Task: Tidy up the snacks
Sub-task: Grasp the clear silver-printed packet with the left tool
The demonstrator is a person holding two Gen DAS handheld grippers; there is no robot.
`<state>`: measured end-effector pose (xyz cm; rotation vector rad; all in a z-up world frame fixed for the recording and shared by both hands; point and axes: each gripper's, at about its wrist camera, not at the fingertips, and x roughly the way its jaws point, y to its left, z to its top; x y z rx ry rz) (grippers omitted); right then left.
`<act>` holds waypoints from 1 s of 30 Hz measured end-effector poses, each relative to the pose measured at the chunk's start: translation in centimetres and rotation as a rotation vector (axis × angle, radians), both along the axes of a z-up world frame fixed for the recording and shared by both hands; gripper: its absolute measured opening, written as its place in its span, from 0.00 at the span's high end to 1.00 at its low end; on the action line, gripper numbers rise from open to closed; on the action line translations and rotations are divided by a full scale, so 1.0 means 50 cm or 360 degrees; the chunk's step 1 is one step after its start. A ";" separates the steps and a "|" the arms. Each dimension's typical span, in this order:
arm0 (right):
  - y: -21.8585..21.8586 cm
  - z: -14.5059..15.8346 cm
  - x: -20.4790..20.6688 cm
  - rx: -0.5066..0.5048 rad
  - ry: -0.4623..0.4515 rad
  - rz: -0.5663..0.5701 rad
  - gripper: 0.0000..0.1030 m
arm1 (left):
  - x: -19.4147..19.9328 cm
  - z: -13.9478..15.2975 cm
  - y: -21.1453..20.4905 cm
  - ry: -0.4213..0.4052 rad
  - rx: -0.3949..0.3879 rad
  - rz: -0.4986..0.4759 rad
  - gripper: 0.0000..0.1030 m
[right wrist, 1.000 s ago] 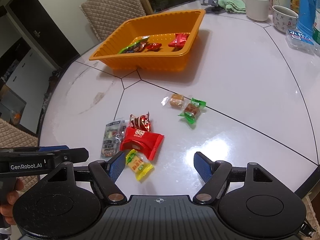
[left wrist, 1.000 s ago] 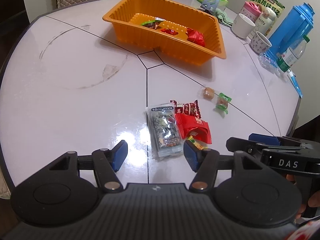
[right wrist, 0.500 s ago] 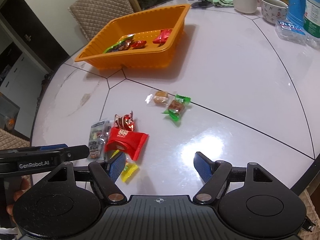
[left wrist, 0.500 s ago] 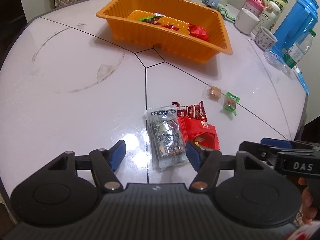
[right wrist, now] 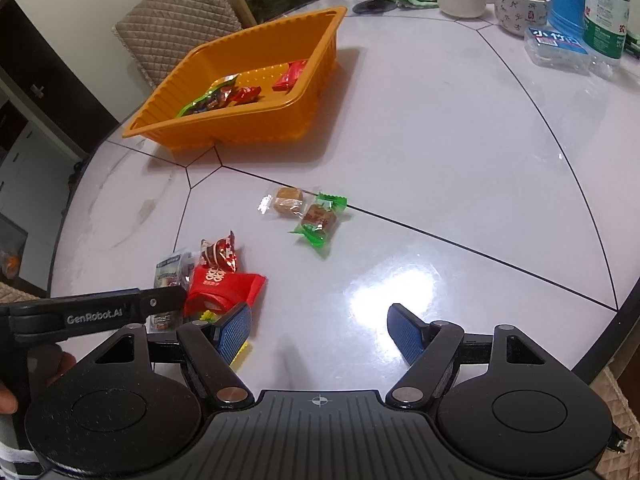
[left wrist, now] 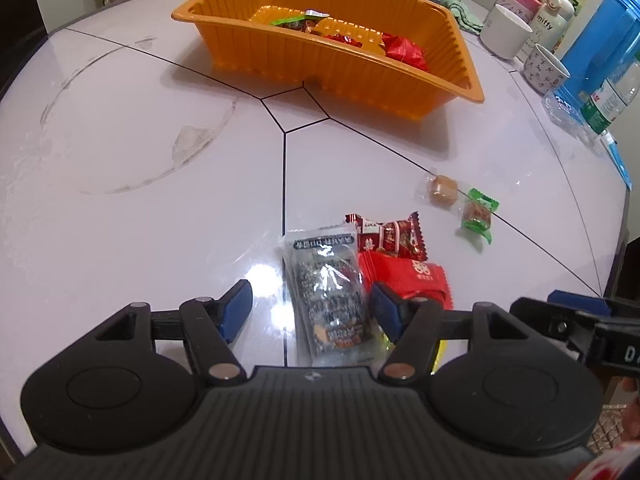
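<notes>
Several loose snacks: lower centre of the white counter [left wrist: 120, 220], well apart from the ribbed orange plastic tray [left wrist: 256, 54].
Left gripper [left wrist: 312, 309]: jaws spread, straddling the clear dark-printed snack packet [left wrist: 326, 300]; should settle lower before pinching.
Right gripper [right wrist: 320, 330]: jaws spread, empty.

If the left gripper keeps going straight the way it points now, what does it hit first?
Most likely the grey snack packet, lying flat on the table between the open left gripper's fingers. The red packet sits just beside its right finger; depth is hard to judge.
</notes>
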<state>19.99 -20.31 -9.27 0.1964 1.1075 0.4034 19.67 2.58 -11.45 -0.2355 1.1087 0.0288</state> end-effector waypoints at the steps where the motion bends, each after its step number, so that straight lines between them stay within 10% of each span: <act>1: 0.000 -0.002 0.000 -0.0001 0.0003 -0.0001 0.27 | 0.003 -0.002 0.000 -0.0004 0.0006 -0.0003 0.39; 12: 0.004 -0.011 0.006 -0.0002 0.0026 0.0006 0.28 | -0.011 -0.001 0.017 -0.0037 -0.0004 -0.0066 0.63; 30: 0.019 -0.011 0.005 0.0004 0.0017 0.0062 0.28 | -0.044 -0.003 0.053 -0.0029 0.0096 -0.0034 0.62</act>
